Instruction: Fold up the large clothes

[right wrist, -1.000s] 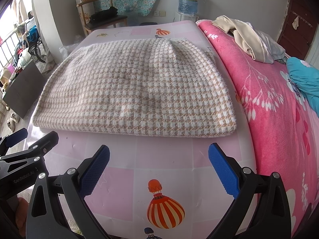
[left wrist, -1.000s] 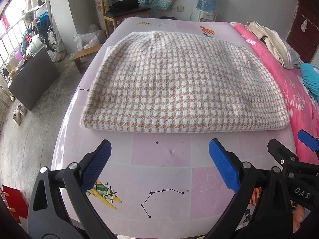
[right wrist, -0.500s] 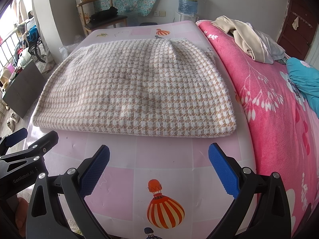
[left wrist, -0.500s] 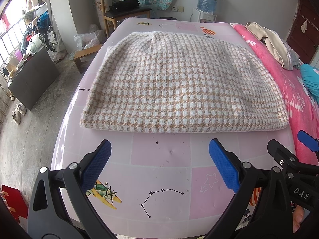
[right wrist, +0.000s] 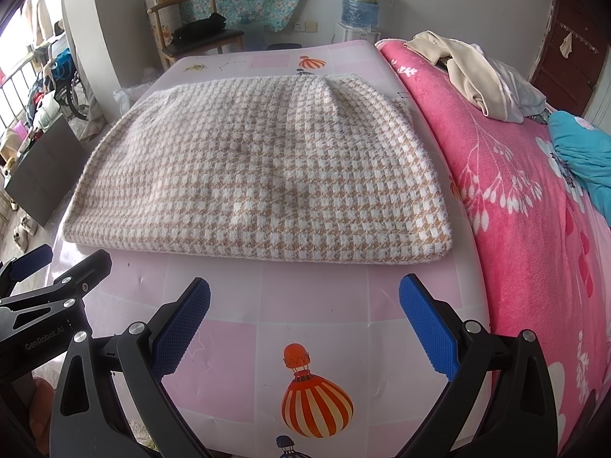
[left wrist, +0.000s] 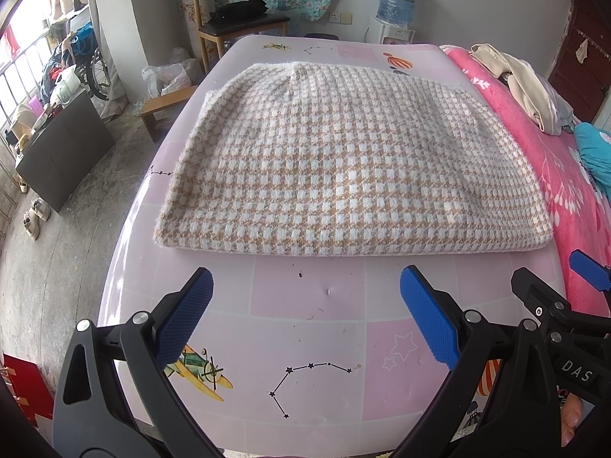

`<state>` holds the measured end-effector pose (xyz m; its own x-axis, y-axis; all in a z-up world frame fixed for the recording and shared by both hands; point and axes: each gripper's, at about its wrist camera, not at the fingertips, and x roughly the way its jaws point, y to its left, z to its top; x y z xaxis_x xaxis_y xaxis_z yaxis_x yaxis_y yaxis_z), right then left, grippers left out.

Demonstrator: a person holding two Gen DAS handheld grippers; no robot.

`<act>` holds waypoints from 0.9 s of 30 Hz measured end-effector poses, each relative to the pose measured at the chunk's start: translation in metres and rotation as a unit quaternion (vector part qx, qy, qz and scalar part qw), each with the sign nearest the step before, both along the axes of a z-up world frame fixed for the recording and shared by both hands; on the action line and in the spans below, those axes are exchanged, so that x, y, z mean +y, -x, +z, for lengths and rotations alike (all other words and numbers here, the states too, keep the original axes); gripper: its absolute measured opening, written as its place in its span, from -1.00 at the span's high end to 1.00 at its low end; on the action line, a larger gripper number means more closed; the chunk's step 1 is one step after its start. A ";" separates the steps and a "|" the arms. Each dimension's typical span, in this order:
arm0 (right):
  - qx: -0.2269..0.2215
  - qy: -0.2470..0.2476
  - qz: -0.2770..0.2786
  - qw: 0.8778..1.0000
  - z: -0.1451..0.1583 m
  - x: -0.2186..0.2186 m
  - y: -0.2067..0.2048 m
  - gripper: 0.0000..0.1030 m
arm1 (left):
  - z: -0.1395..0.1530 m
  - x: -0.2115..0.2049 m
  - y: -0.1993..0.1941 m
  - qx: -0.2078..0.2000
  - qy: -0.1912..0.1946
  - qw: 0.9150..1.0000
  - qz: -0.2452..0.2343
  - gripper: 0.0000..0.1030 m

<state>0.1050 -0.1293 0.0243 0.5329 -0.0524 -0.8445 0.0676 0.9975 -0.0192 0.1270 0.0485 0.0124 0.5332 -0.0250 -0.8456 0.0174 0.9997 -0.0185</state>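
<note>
Fingers on my left gripper (left wrist: 305, 316) stand spread wide with nothing between the blue pads, and my right gripper (right wrist: 304, 322) is the same: spread, empty, clear of any cloth. Both hover above the bare strip of the pink patterned mat (left wrist: 305, 297) at its near end, side by side, the right one's finger showing at the edge of the left view.

The checked knit garment (left wrist: 343, 168) lies just beyond both grippers, already doubled into a broad flat slab. Its near edge is a thick rounded fold running straight across the mat; its far edge has a small pucker near the middle. The right side of it (right wrist: 263, 175) ends close to the pink floral blanket (right wrist: 534, 206) but I cannot tell whether they touch.

Judgement: the piece looks folded at least once, and the next fold is not yet begun. To do it well I would take the two near corners at the same time, one per gripper, with each lower finger slid under the whole thickness so all layers are pinched rather than the top one alone. The knit looks soft and stretchy, so an uneven lift would likely skew the edges. I would lift low, carry both corners level, and lay them square on the far edge.

Risk noted: the loose pile of clothes (right wrist: 481, 72) on the blanket lies well apart and should not interfere.
</note>
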 end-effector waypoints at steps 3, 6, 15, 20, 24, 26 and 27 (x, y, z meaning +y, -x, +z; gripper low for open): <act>-0.001 0.000 0.000 1.000 0.000 0.000 0.000 -0.88 | 0.001 0.000 -0.001 -0.001 0.000 1.000 0.001 -0.84; -0.002 0.000 0.001 1.000 0.001 -0.001 0.000 -0.88 | 0.001 0.000 -0.001 0.000 0.000 1.000 0.000 -0.84; -0.003 0.001 0.001 1.000 0.002 0.000 0.001 -0.88 | 0.002 0.000 -0.001 -0.002 0.000 1.000 0.001 -0.84; -0.003 0.001 0.002 1.000 0.003 0.000 0.001 -0.88 | 0.002 0.000 -0.001 -0.002 0.000 1.000 0.001 -0.84; -0.003 0.001 0.002 1.000 0.003 0.000 0.001 -0.88 | 0.002 0.000 0.000 -0.002 0.000 1.000 0.000 -0.84; -0.003 0.001 0.002 1.000 0.003 0.000 0.001 -0.88 | 0.001 0.000 0.000 -0.002 0.000 1.000 0.000 -0.84; -0.003 0.001 0.002 1.000 0.003 0.000 0.001 -0.88 | 0.001 0.001 0.001 -0.001 0.001 1.000 0.000 -0.84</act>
